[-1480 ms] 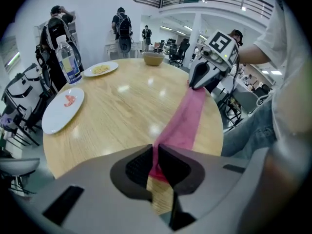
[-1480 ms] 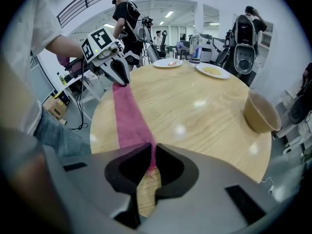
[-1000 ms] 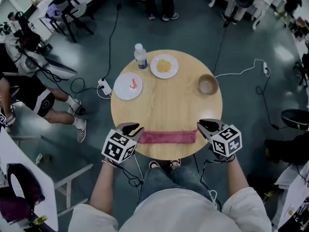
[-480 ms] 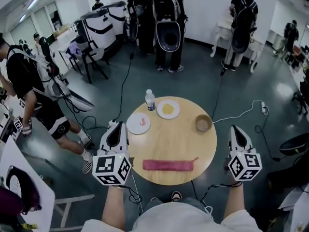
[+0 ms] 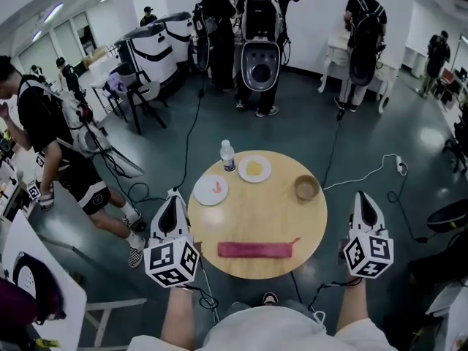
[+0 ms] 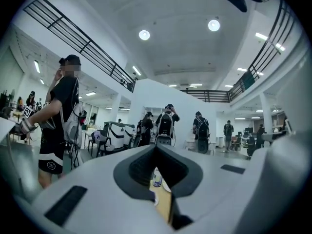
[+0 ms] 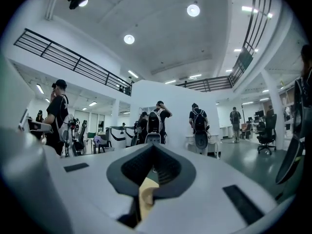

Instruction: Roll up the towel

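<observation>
Left gripper (image 5: 174, 196) and right gripper (image 5: 363, 197): jaws pressed together, gripping nothing, one at either side of the round table (image 5: 292, 225). Towel (image 5: 256, 249): narrow red strip near the table's near edge, long axis left–right. Beyond: bowl (image 5: 306, 188), contents unreadable; near plate (image 5: 210, 189), small pink item; far plate (image 5: 254, 168), yellow food; bottle (image 5: 227, 155) upright.

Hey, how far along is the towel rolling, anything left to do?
Done, it seems: the red towel lies as one narrow roll near the front edge of the table. In hand: nothing; the left gripper and right gripper are both shut and empty, held off either side of it. Left: perhaps only tucking the corner poking out at the roll's right end.
</observation>
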